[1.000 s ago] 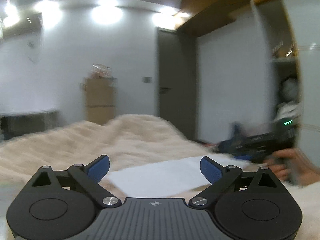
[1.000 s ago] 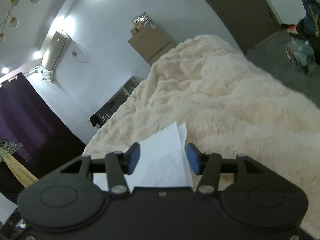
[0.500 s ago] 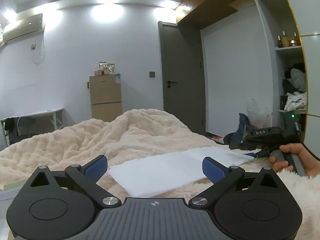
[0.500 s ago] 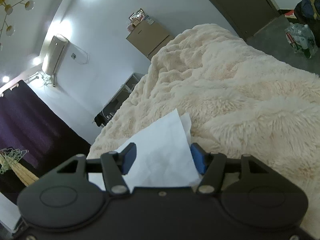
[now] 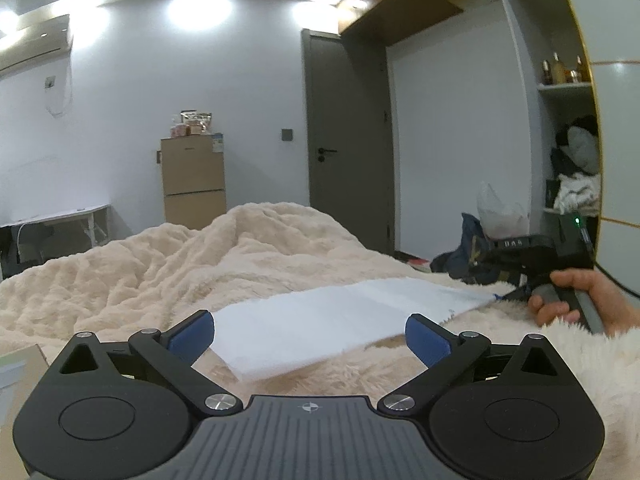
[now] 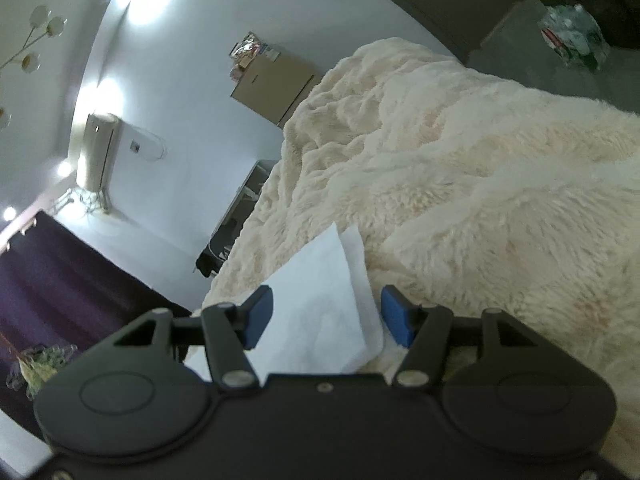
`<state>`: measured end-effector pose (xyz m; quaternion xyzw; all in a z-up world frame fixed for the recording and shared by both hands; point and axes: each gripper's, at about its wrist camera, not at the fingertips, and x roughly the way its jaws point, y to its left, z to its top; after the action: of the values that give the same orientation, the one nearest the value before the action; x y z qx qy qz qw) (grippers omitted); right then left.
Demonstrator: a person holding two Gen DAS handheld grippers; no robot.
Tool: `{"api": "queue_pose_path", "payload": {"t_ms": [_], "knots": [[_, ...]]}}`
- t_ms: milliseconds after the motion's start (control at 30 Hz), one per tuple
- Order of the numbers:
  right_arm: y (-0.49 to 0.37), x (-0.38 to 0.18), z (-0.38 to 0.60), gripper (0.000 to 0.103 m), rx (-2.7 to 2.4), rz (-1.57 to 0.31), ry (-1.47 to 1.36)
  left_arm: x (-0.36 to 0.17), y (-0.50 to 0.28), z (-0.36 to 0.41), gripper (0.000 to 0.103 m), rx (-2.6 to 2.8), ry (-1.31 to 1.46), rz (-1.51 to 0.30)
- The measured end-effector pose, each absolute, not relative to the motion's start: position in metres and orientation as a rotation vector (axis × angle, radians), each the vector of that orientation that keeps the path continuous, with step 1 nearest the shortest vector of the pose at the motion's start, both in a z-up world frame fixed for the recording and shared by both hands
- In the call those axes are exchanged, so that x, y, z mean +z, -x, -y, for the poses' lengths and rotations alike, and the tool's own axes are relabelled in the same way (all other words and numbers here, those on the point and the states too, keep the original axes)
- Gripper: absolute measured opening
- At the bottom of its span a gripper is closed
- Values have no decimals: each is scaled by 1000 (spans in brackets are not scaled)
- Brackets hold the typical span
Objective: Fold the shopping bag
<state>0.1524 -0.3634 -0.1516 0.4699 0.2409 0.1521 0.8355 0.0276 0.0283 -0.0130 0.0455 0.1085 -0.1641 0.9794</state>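
Risks first, judged from how things lie now: bag point(image 5: 340, 320) is thin, limp, white sheet on deep fluffy blanket point(image 5: 200, 264); pads closing low could grab pile w/ the bag or instead of it, so the fold drags bedding; two layers show at the bag's far tip in the right wrist view, so a pinch may catch the top layer only & the bag would splay; if the two ends lift unevenly the crease goes skew; soft blanket gives no firm backing, so the crease may not hold.

Landmark = bag; it lies flat on the blanket as a long strip. Left gripper point(image 5: 308, 334) sits at the bag's near end, jaws spread wide, blue pads either side of that end w/out pressing it; nothing held. Right gripper point(image 6: 326, 312) is at the bag's opposite end, also released; bag point(image 6: 320, 304) runs up between its pads, right pad just beside the edge, left pad apart; no squeeze visible. In the left wrist view that right gripper, in a person's hand point(image 5: 576, 300), meets the bag's far corner.
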Motion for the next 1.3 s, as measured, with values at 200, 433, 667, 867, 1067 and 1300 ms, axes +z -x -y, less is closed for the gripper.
{"api": "queue_pose_path", "payload": {"t_ms": [200, 433, 667, 867, 1067, 1300], "knots": [[-142, -157, 371, 59, 304, -500, -1060, -13, -29, -30, 101, -333, -78, -222], [-129, -170, 383, 59, 261, -471, -1105, -14, -29, -31, 101, -337, -71, -221], [-125, -183, 393, 56, 258, -424, -1216, -11, -34, -28, 101, -358, -84, -240], [-130, -183, 389, 52, 250, -441, -1215, 31, -50, -7, 101, -466, -167, -203], [-125, -176, 395, 49, 246, -492, -1287, 77, -82, 33, 101, -585, -212, -199], [-109, -155, 408, 52, 337, -473, -1382, 86, -116, 93, 100, -628, -290, -239]]}}
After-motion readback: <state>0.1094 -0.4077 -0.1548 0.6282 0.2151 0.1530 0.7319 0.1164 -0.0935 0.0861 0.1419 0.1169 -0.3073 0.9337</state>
